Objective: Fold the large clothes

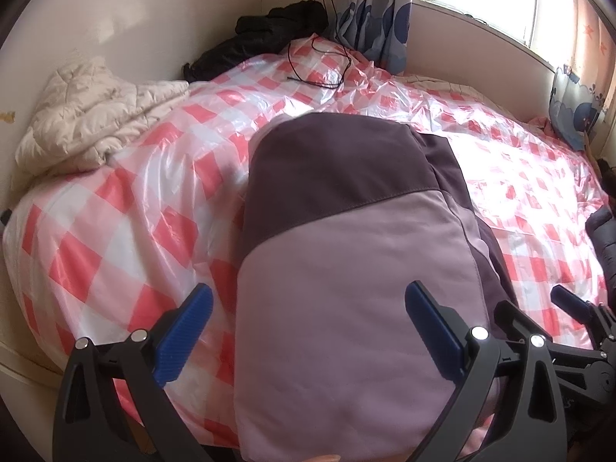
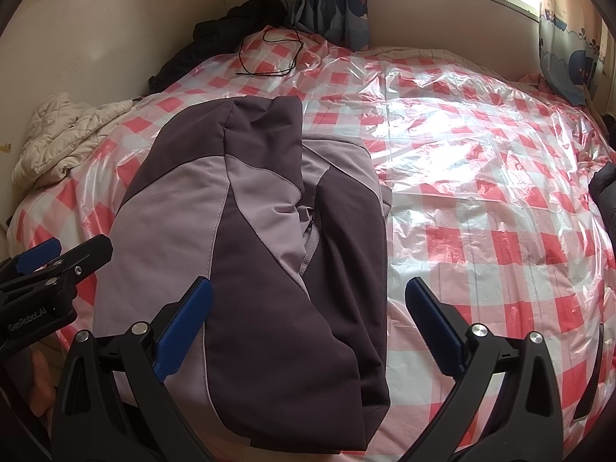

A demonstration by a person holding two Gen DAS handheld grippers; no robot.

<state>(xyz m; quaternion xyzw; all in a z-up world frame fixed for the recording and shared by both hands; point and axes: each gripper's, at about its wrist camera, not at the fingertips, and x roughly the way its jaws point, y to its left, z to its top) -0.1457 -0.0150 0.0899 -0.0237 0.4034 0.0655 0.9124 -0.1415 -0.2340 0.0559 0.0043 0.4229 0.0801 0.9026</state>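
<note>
— Purple jacket (image 2: 250, 238), two tones, lies folded lengthwise on the checked plastic sheet (image 2: 481, 211) near the bed's front edge.

— And the grippers?

— Left gripper (image 1: 308, 331) has its blue pads spread wide over the jacket's pale panel, clamping nothing. Right gripper (image 2: 308, 331) is spread apart too, above the jacket's near right end, empty.

— Anything else on the bed?

— Cream quilt (image 1: 88, 115) bunched at the left wall, black coat (image 1: 269, 38) in the far corner, a black cable (image 2: 269, 57) looped on the sheet beside it. Blue curtains (image 1: 377, 19) hang by the window.
</note>
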